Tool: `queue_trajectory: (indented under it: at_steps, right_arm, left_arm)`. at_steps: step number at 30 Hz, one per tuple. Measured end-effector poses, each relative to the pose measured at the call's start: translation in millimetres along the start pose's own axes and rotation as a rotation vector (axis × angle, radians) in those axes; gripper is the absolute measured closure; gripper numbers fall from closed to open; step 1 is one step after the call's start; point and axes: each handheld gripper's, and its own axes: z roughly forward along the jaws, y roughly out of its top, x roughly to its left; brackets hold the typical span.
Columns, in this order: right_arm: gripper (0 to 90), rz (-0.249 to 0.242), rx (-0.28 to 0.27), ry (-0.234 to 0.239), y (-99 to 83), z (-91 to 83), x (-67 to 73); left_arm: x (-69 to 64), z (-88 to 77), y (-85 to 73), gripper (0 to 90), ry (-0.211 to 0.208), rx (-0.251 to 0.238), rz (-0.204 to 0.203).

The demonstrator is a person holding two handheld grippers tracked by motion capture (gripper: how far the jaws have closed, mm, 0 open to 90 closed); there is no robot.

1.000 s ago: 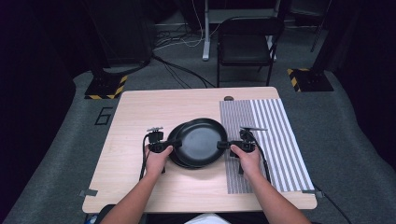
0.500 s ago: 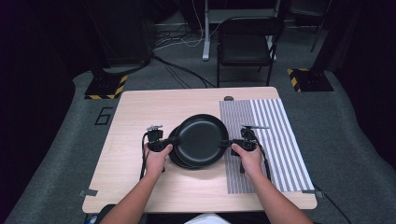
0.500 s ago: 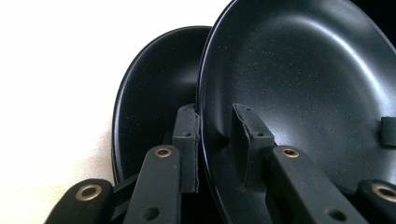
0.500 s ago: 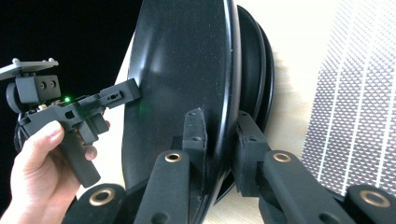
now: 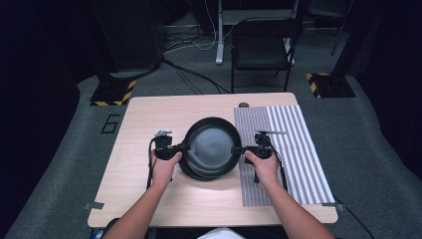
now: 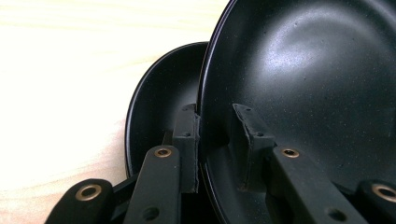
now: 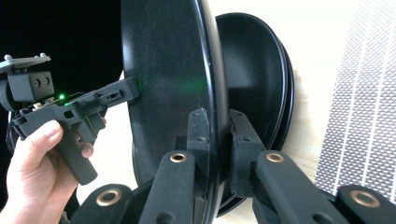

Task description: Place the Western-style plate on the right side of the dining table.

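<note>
A black plate (image 5: 211, 142) hangs a little above a stack of like black plates (image 5: 206, 174) on the wooden table (image 5: 144, 117). My left gripper (image 5: 182, 148) is shut on its left rim and my right gripper (image 5: 238, 149) on its right rim. In the left gripper view one pad lies outside the rim of the lifted plate (image 6: 303, 79) and one inside, with the left gripper (image 6: 217, 140) over a lower plate (image 6: 154, 102). In the right gripper view the right gripper (image 7: 217, 140) pinches the edge of the raised plate (image 7: 168, 60); its jaws have just been closing tighter. The stack (image 7: 257, 79) lies behind.
A grey-and-white striped mat (image 5: 288, 144) covers the table's right part, under my right hand. A small dark round object (image 5: 243, 105) sits at the far edge. A black chair (image 5: 261, 47) and cables stand on the floor beyond the table.
Both grippers have raised the top plate slightly off the stack, so the lower plates now show beneath its near edge.
</note>
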Motion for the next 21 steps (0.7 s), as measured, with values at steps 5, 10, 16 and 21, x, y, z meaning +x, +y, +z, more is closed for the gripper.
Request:
queue_trajectory:
  at_steps: [5, 10, 16, 21]
  right_arm:
    - [81.2, 0.027, -0.002, 0.015, 1.5, -0.5, -0.1]
    - [81.2, 0.021, -0.011, 0.019, 5.6, -4.1, 1.6]
    - [81.2, 0.02, -0.024, 0.022, 7.3, -9.8, 4.0]
    - [81.2, 0.022, -0.029, 0.021, 7.8, -13.3, 3.6]
  left_arm:
    - [-1.0, -2.3, 1.6, 72.5, -0.003, -0.017, 0.009]
    - [-5.0, -4.6, 7.2, 72.5, -0.009, -0.028, 0.016]
    - [-9.4, -6.7, 11.2, 72.5, -0.015, -0.029, 0.033]
    - [-11.9, -6.8, 11.7, 72.4, -0.019, -0.03, 0.045]
